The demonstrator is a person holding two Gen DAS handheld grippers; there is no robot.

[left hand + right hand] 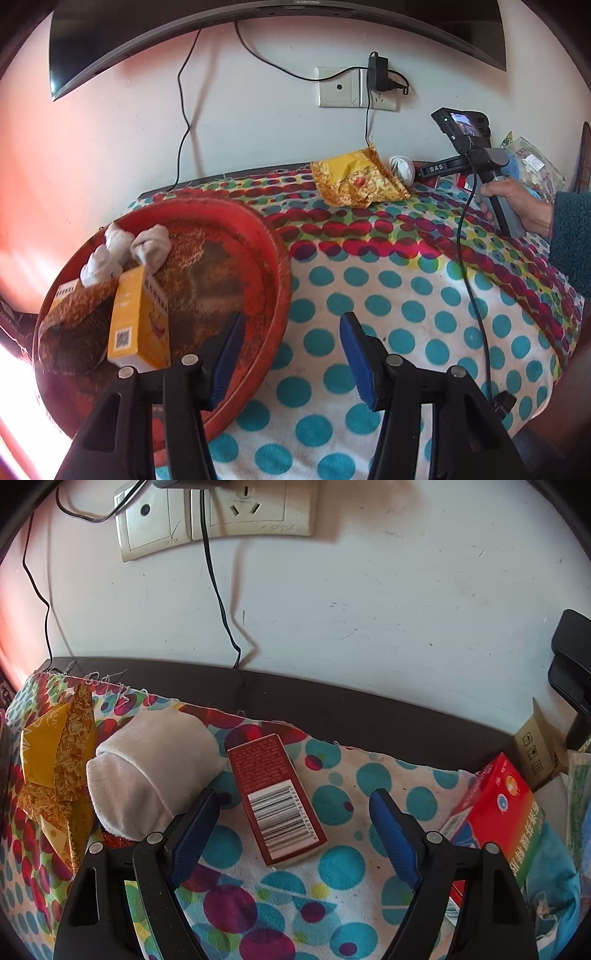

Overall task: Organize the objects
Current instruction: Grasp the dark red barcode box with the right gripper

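Right tongs [295, 834] are spread wide and empty, angled down over the small dark-red carton [277, 801] lying flat, barcode up, on the spotted cloth [332, 904] — the carton sits squarely between the two blue pads, so I'd say that's the next pick. Just left of it, a rolled white sock [147, 779], touching the yellow foil packet [55, 771] further left; a bigger red box [495, 812] leans at the far right. Left tongs [291, 362] hang parted and empty too, one pad over the red basin [275, 258], the other over the cloth. That basin is clearly the collecting spot: inside it a yellow box [136, 321] stands tilted, with balled white socks [122, 251] and a brown patterned packet [77, 332] behind.
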